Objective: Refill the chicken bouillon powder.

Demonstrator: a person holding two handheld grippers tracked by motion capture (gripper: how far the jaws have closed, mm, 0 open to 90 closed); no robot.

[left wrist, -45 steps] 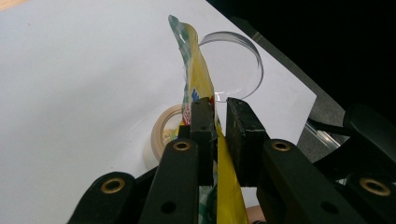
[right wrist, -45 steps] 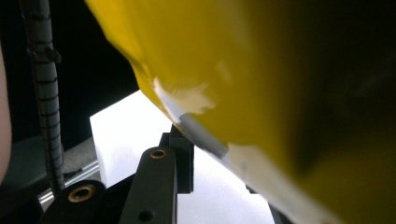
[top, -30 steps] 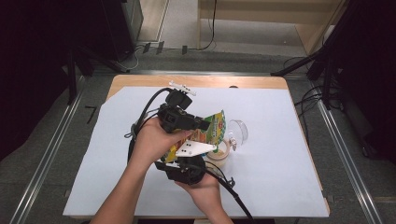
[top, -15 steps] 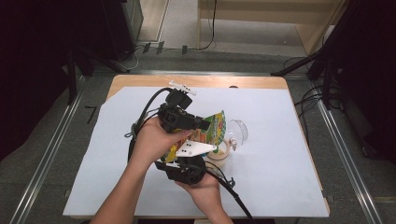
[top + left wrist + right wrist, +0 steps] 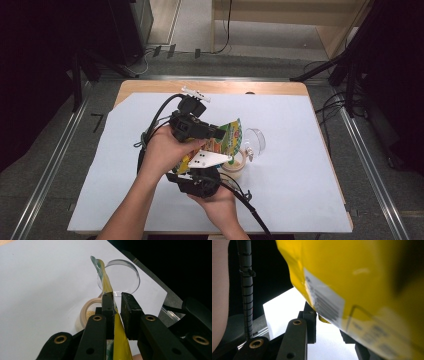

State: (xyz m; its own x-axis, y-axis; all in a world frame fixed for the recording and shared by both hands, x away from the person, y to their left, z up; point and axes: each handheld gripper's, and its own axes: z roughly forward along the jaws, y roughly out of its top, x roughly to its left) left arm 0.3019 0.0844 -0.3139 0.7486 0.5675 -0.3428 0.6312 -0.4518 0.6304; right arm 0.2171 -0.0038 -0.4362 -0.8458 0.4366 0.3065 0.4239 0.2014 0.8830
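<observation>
Flanking packet [image 5: 226, 141]: cup [image 5: 235, 165], clear lid [image 5: 254, 139]

Yellow packet [image 5: 362, 277] (barcode label facing), its lower corner between black jaws, white sheet [image 5: 284, 307] beneath

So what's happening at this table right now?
A person holds a yellow and green snack packet between two handheld grippers above a small tan bowl that has some crumbs in it. The left gripper pinches the packet's edge; the right gripper grips its lower corner. A clear lid lies beside the bowl on the white sheet.
</observation>
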